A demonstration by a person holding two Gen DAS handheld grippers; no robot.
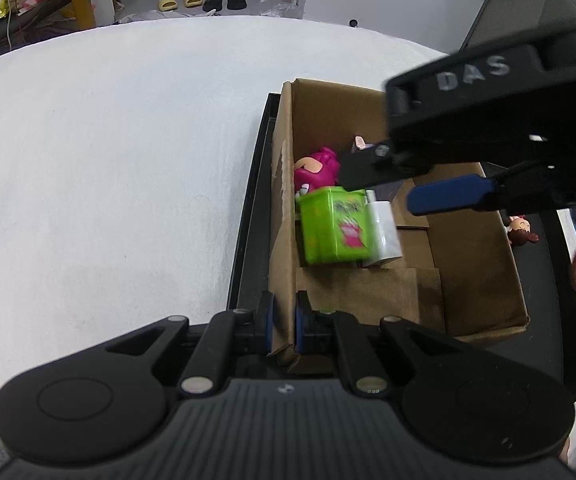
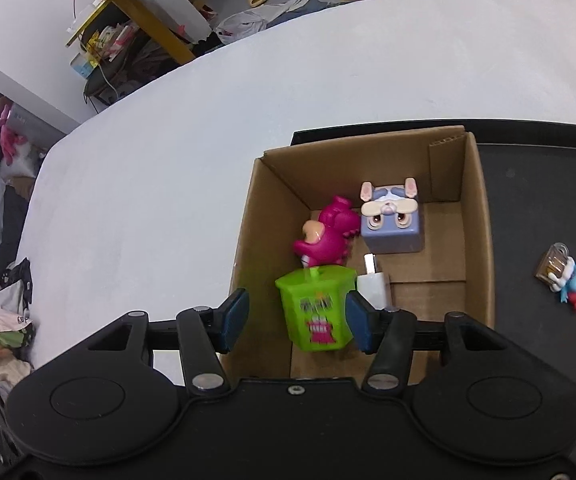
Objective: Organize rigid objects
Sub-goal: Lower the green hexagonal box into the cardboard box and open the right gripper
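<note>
Green monster-face toy point(image 2: 316, 309) sits in the cardboard box point(image 2: 480, 216), between my right gripper point(image 2: 296, 318) pads; the jaws stand open, wider than the toy, right pad nearly touching. Its long axis runs toward me. My left gripper point(image 1: 281, 322) is clamped on the box's near wall. Box rests on a black tray point(image 2: 536, 184) on a white table point(image 2: 207, 120).

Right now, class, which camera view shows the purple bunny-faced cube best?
The right wrist view: the purple bunny-faced cube sits unobstructed in the cardboard box, face and ears clear. In the left wrist view, the right gripper hides nearly all of it; only an ear tip shows.
</note>
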